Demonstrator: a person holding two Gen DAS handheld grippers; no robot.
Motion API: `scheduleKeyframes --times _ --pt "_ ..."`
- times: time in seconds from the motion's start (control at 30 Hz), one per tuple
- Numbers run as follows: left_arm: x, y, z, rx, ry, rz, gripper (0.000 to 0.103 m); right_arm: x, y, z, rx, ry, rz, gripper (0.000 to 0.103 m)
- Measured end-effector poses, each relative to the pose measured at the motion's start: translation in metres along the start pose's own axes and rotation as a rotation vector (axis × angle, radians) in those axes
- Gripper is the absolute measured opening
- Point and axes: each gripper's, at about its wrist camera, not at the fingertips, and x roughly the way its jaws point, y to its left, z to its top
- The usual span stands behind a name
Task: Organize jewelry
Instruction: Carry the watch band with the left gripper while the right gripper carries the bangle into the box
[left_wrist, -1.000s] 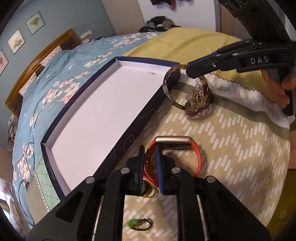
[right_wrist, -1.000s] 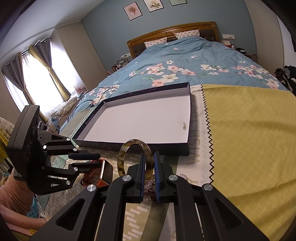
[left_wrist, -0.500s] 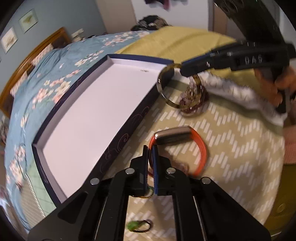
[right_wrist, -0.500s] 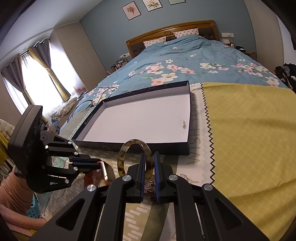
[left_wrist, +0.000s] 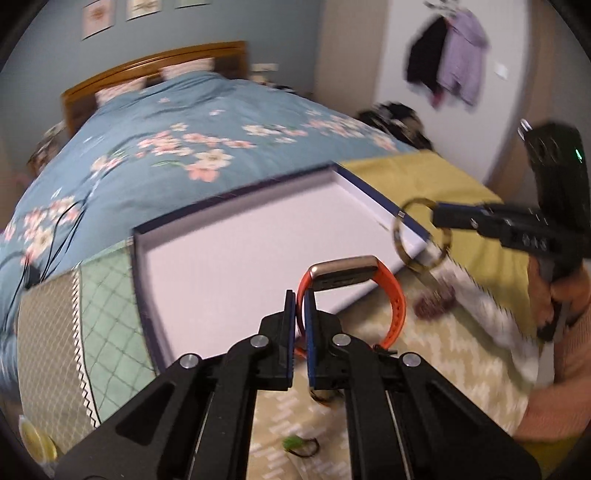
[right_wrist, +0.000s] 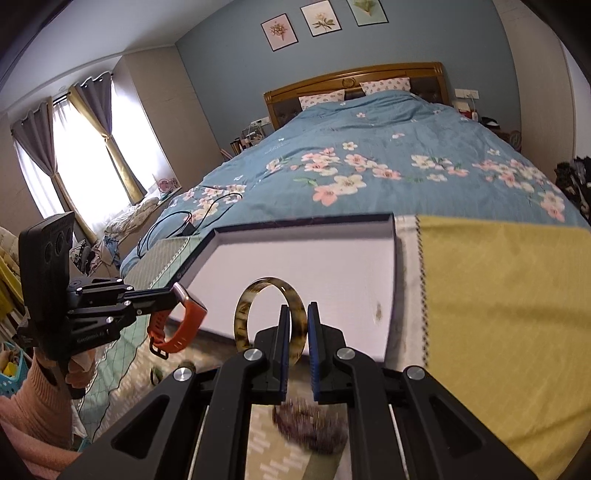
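Observation:
An orange-strapped watch (left_wrist: 393, 295) with a metal case hangs above the patterned mat. My left gripper (left_wrist: 301, 306) is shut on its strap, at the near edge of the shallow navy box (left_wrist: 240, 258) with a white inside. In the right wrist view the same left gripper (right_wrist: 171, 293) and watch (right_wrist: 192, 317) are at the left. My right gripper (right_wrist: 297, 314) is shut on a tortoiseshell bangle (right_wrist: 269, 282), held upright before the box (right_wrist: 332, 266). In the left wrist view that gripper (left_wrist: 437, 216) and bangle (left_wrist: 402, 247) hover at the box's right corner.
A purple beaded bracelet (right_wrist: 310, 424) lies on the mat below the bangle. A small green-charmed ring (left_wrist: 295, 442) lies near the front. A yellow cloth (right_wrist: 498, 295) spreads to the right, the floral bedspread (right_wrist: 369, 155) behind, with a black cable (right_wrist: 192, 218). Pink-sleeved hands hold both grippers.
My left gripper shut on the watch strap, lifted the watch off the mat and rolled. My right gripper rose a little with the bangle, toward the box's corner.

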Motion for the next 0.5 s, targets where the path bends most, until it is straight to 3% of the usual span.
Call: scheduleKeyframes --times 0.27,0.5 --pt "0.026 0.041 0.023 -0.182 0.013 0.069 0.005 0.045 -0.008 0.039 0.02 0.046 -0.005 0.008" --pt "0.062 0.064 0.044 -0.252 0.048 0.114 0.006 0.091 -0.018 0.055 0.052 0.109 -0.024 0.008"
